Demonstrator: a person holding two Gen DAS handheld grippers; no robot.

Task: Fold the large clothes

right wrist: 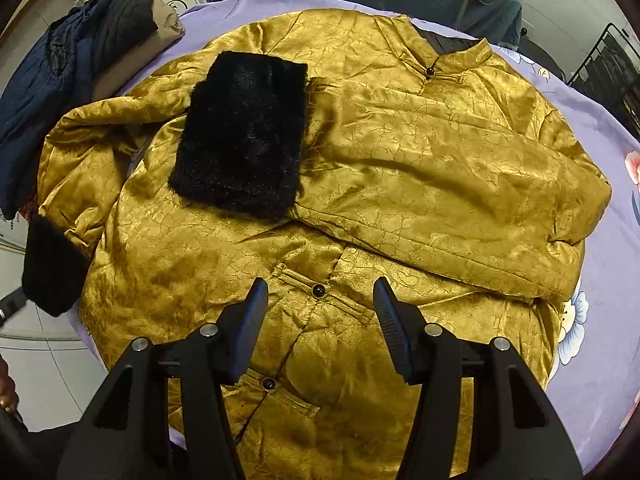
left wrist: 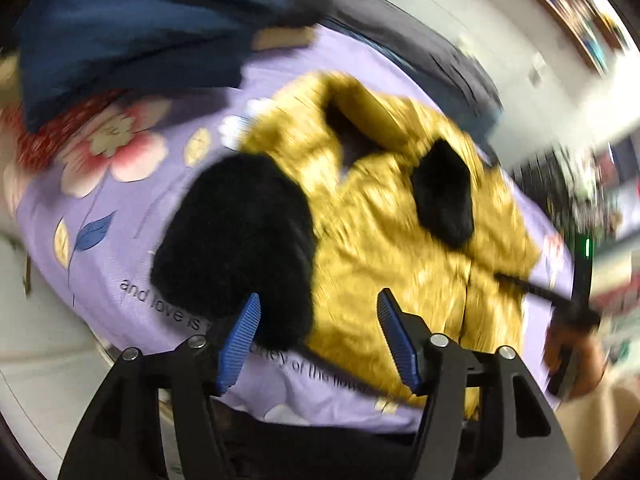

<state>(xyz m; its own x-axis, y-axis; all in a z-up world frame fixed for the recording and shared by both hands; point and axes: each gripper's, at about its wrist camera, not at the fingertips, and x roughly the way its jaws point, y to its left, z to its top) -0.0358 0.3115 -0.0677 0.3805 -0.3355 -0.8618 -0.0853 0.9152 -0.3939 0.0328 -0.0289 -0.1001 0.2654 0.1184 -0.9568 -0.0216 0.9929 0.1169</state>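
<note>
Bed, covered by lilac floral sheet (right wrist: 608, 240) printed with pink flowers, blue leaves and a line of black lettering. Lying directly on it: gold satin jacket (right wrist: 400, 152) with black fur cuffs, spread flat, centre; pile of dark navy clothing (right wrist: 60, 76) at the sheet's far edge.

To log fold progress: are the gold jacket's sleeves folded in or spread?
One folded: its black fur cuff lies across the gold jacket chest. The other cuff hangs off the side.
</note>
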